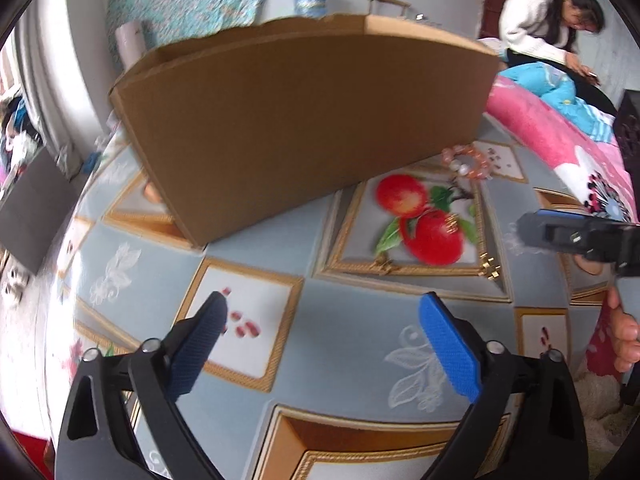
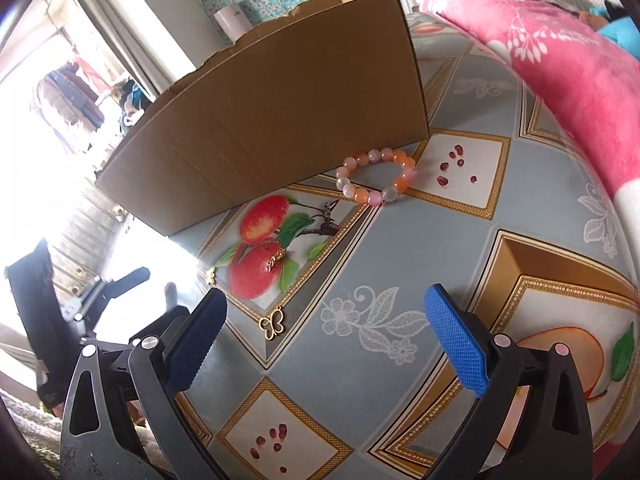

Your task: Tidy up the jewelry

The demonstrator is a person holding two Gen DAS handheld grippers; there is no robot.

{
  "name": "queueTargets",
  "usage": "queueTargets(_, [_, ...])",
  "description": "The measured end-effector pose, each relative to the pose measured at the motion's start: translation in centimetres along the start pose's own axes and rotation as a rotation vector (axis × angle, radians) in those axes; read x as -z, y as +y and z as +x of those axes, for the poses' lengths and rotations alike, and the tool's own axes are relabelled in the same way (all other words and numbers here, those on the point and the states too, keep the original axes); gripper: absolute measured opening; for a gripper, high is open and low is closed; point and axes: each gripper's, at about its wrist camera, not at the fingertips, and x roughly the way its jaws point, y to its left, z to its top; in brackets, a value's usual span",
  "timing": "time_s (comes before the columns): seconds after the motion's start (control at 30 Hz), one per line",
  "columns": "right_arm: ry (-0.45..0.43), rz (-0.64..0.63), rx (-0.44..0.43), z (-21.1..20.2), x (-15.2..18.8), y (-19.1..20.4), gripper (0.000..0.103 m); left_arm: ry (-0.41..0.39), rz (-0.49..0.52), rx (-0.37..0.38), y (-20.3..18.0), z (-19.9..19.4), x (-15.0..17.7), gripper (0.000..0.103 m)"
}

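Observation:
A bracelet of orange, pink and white beads (image 2: 376,176) lies on the patterned tablecloth against the corner of a tall cardboard box (image 2: 272,128). A gold butterfly charm (image 2: 272,324) lies just ahead of my right gripper (image 2: 326,298), which is open and holds nothing. Smaller gold pieces (image 2: 276,260) rest on the printed apples. In the left wrist view the bracelet (image 1: 466,162) lies far right beside the box (image 1: 296,120), and gold pieces (image 1: 490,268) lie beyond the open, empty left gripper (image 1: 324,300). Part of the right gripper (image 1: 580,236) shows at the right edge.
A pink blanket (image 2: 560,80) is heaped along the table's right side. A person in a white top (image 1: 536,28) sits behind it. A white cylinder (image 2: 232,20) stands behind the box. A dark panel (image 1: 32,208) leans off the table's left edge. The left gripper (image 2: 154,284) shows at lower left.

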Motion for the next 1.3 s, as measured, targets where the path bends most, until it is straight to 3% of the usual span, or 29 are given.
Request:
queueTargets(0.07, [0.011,-0.021,0.025,0.6,0.0,0.6,0.095,-0.012,0.038,0.029,-0.8,0.1,-0.4,0.085])
queueTargets(0.33, [0.032,-0.095,0.094,1.2,0.1,2.1,0.095,0.009,0.089,0.105,-1.8,1.5,-1.3,0.043])
queueTargets(0.5, [0.031,-0.114,0.104,1.1,0.2,2.4,0.095,0.026,0.125,0.120,-2.1,2.3,-1.7,0.026])
queueTargets(0.83, [0.021,-0.104,0.092,1.5,0.4,2.6,0.095,0.027,0.194,0.114,-2.5,2.5,-1.8,0.024])
queueTargets(1.0, [0.018,-0.105,0.088,1.7,0.3,2.3,0.095,0.026,0.234,0.122,-3.1,2.6,-1.7,0.015])
queueTargets(1.17, [0.015,-0.099,0.082,1.5,0.2,2.1,0.095,0.033,0.251,0.116,-3.3,2.6,-1.8,0.013])
queueTargets(1.3, [0.014,-0.092,0.073,1.3,0.3,1.9,0.095,0.017,0.274,0.081,-3.9,2.4,-1.5,0.012])
